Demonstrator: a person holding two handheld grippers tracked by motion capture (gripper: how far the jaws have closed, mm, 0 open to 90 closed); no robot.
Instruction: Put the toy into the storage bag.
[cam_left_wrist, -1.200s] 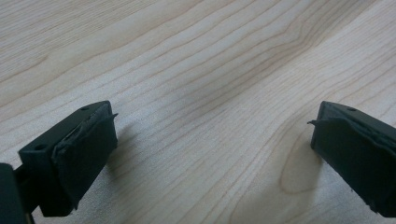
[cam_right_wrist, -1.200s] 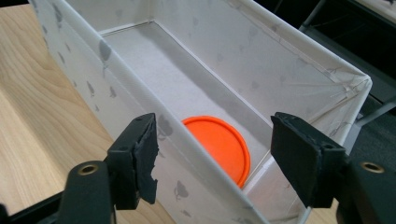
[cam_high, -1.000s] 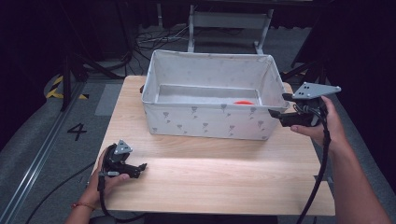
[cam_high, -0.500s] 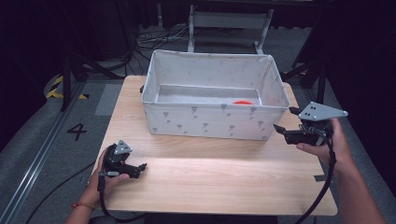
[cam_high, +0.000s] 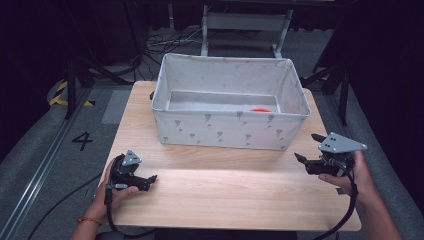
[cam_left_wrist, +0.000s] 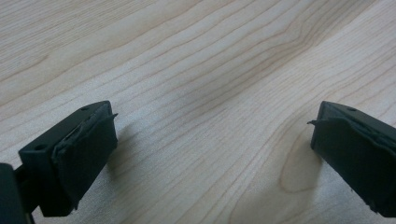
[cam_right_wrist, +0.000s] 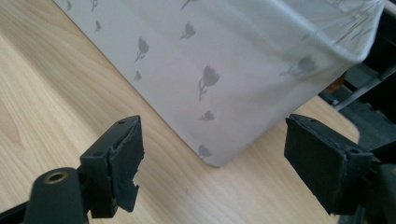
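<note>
A white fabric bin (cam_high: 220, 131) printed with grey tulips stands at the back of the wooden table (cam_high: 230, 192). Something red-orange (cam_high: 260, 109) lies on its floor near the right wall, mostly hidden. My right gripper (cam_high: 308, 147) hovers open at the table's right edge, just off the bin's front right corner (cam_right_wrist: 219, 154), with nothing between its jaws. My left gripper (cam_high: 151, 178) rests low on the table's front left, open and empty, and the left gripper view looks down on bare wood (cam_left_wrist: 210, 116) between its pads (cam_left_wrist: 88, 154).
Past the table lie dark floor, cables and a metal frame (cam_high: 245, 25). A "4" (cam_high: 82, 141) is marked on the grey floor at the left. Bare wood stretches between the two grippers along the table's front.
My right gripper has drawn back from the bin's right rim, toward the front and down, to the table's right edge. The left gripper has stayed put.
</note>
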